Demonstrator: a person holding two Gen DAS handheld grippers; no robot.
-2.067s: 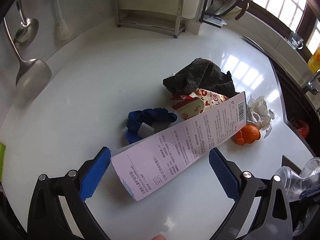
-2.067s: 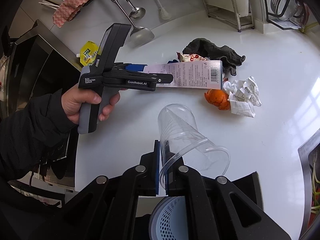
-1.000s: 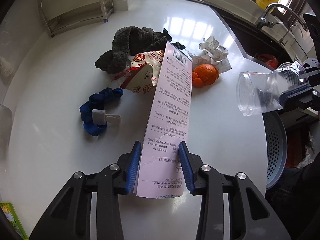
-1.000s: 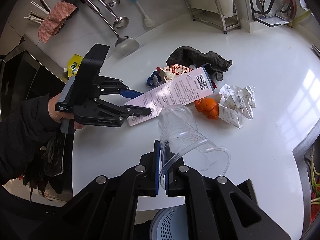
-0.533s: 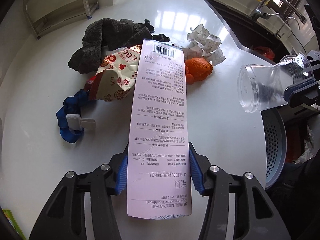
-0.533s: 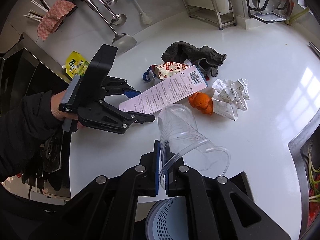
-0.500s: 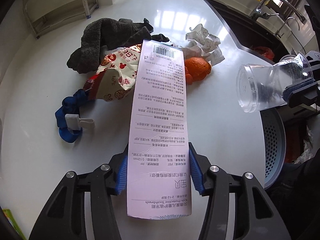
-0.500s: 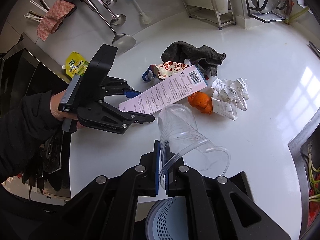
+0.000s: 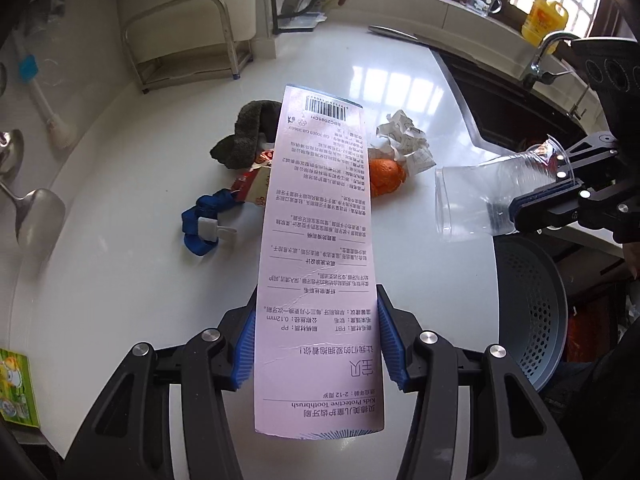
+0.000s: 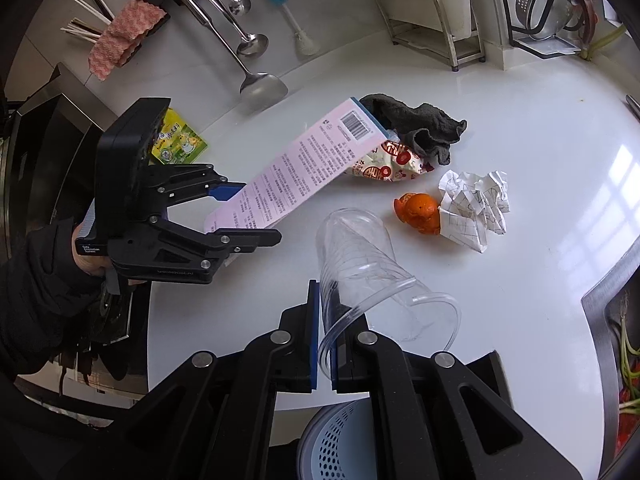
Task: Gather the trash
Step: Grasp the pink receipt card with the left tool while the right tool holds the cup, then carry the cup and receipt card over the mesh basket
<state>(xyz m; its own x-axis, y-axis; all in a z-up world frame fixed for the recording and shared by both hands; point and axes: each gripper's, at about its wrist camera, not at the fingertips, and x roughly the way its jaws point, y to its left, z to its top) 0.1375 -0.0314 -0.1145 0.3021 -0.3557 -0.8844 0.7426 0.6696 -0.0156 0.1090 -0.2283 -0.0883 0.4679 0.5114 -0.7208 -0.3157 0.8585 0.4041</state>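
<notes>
Moved since earlier frame: long pink printed cardboard toothbrush box [image 9: 318,264], then flat on glossy white countertop [image 9: 120,220] between wide-spread jaws, now lifted clear and angled over the litter, far end toward upper centre of left wrist view. Left gripper [image 9: 316,344]: jaws lately widened a little, blue pads pressing both long edges of the box, box clamped. Right gripper [image 10: 324,340]: pads together on the rim of a clear ribbed plastic cup [image 10: 368,280], cup lying sideways, mouth toward frame centre.

Progress, judged: two items in hand, none seen binned. Pale blue perforated plastic basket [image 9: 532,312] at lower right of left wrist view, below counter edge, likely destination; contents not visible.

Left on countertop, mid-frame cluster:
- crumpled white squared paper [image 10: 476,208]
- orange mandarin peel [image 10: 418,212], touching the paper
- red-and-cream printed snack wrapper [image 10: 392,166]
- dark grey cloth [image 10: 416,122], partly over the wrapper; trash or not, uncertain
- blue strap with white clip [image 9: 206,224]

Legible writing:
- box: "Kids Protective Toothbrush", "2-12", "0.12mm", "PP", "PBT", barcode with code "BBC2001CH"; remainder Chinese, inverted
- left gripper body, right wrist view: "Data Acquisition System"
- wrapper characters: too small to read
</notes>
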